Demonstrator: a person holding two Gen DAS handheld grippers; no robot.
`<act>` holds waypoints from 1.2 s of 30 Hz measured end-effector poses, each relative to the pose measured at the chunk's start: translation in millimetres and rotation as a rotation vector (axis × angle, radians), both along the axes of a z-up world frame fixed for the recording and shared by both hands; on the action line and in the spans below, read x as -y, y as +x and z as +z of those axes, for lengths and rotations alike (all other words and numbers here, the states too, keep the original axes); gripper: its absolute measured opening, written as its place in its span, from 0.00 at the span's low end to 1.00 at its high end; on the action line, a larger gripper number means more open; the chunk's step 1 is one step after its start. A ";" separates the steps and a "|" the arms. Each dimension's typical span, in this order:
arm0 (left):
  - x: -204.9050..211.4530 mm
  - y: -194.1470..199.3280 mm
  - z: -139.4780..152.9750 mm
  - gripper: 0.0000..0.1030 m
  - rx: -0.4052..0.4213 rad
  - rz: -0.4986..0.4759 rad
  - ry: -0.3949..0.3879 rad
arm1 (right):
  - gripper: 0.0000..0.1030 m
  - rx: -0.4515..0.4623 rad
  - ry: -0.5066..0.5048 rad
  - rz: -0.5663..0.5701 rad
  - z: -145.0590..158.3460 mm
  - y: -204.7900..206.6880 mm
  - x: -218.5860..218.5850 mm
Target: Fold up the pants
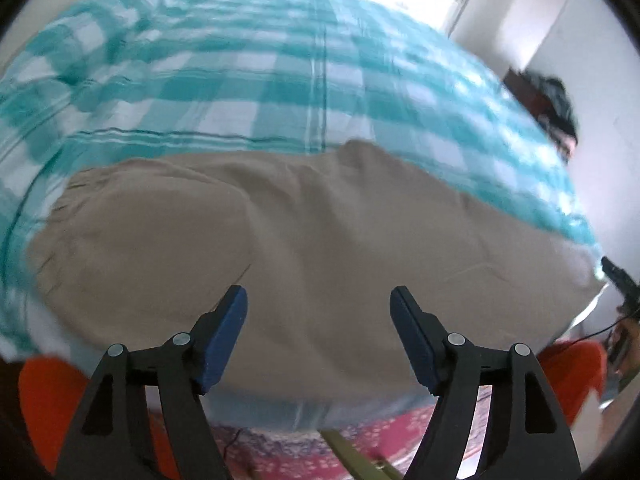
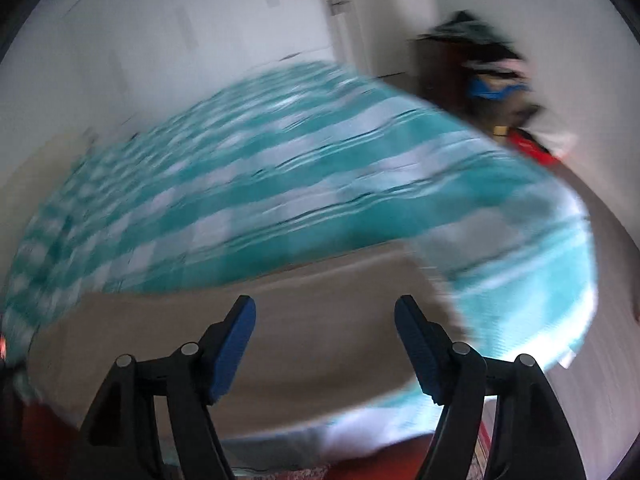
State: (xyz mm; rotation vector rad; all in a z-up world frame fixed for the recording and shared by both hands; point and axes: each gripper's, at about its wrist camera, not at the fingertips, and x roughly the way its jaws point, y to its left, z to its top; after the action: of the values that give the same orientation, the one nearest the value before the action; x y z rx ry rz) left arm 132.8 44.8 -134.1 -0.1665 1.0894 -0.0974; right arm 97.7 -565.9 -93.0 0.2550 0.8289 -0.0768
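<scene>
Beige pants (image 1: 304, 232) lie spread flat on a bed with a teal and white checked cover (image 1: 224, 80), near its front edge. My left gripper (image 1: 319, 294) is open and empty, hovering above the near part of the pants. In the right wrist view the pants (image 2: 312, 328) show as a blurred beige band on the same cover (image 2: 320, 168). My right gripper (image 2: 325, 304) is open and empty above the pants, toward their right end.
A patterned red rug (image 1: 320, 440) lies on the floor in front of the bed. A dark piece of furniture with clutter on it (image 2: 480, 72) stands beyond the bed's far right corner. White walls and doors are behind.
</scene>
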 end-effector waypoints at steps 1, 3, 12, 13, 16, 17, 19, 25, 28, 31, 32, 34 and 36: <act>0.0 8.7 -11.2 0.74 -0.027 0.002 0.008 | 0.70 -0.026 -0.001 0.037 -9.7 8.7 -5.1; -7.0 25.0 -39.0 0.73 -0.089 0.040 0.042 | 0.70 -0.115 -0.008 0.069 -37.1 21.9 -7.3; -0.4 23.8 -67.2 0.80 -0.092 0.021 0.114 | 0.69 -0.146 0.212 -0.036 -67.3 12.7 34.0; 3.7 23.2 -69.6 0.81 -0.085 0.009 0.137 | 0.69 -0.138 0.229 -0.050 -67.1 13.7 36.0; 6.7 26.0 -72.3 0.84 -0.079 0.010 0.140 | 0.69 -0.113 0.257 -0.091 -67.1 12.5 38.8; 6.3 25.1 -71.2 0.84 -0.080 0.008 0.140 | 0.69 -0.114 0.250 -0.097 -66.0 13.1 35.4; 5.8 24.8 -70.7 0.84 -0.082 0.005 0.141 | 0.69 -0.119 0.216 -0.105 -63.9 15.7 31.3; 6.1 23.3 -69.7 0.84 -0.088 -0.002 0.145 | 0.69 -0.132 0.128 -0.113 -60.5 14.5 25.1; 7.9 25.1 -67.5 0.84 -0.101 0.001 0.150 | 0.69 -0.125 0.149 -0.117 -61.8 11.7 29.7; 8.7 23.8 -61.6 0.84 -0.121 0.020 0.159 | 0.69 -0.123 0.163 -0.118 -62.8 10.7 31.7; 8.5 22.2 -58.7 0.84 -0.126 0.031 0.163 | 0.69 -0.123 0.164 -0.117 -62.9 10.5 32.1; 7.0 18.5 -51.3 0.84 -0.123 0.056 0.158 | 0.69 -0.124 0.162 -0.115 -63.0 10.0 31.2; 6.1 14.5 -39.7 0.84 -0.101 0.078 0.131 | 0.69 -0.123 0.161 -0.114 -62.8 9.7 31.1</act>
State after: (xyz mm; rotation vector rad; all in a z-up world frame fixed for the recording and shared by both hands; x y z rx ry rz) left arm 147.3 38.8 -173.8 -0.0970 1.1852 0.0524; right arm 107.4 -597.0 -155.9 0.4533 0.9443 -0.1338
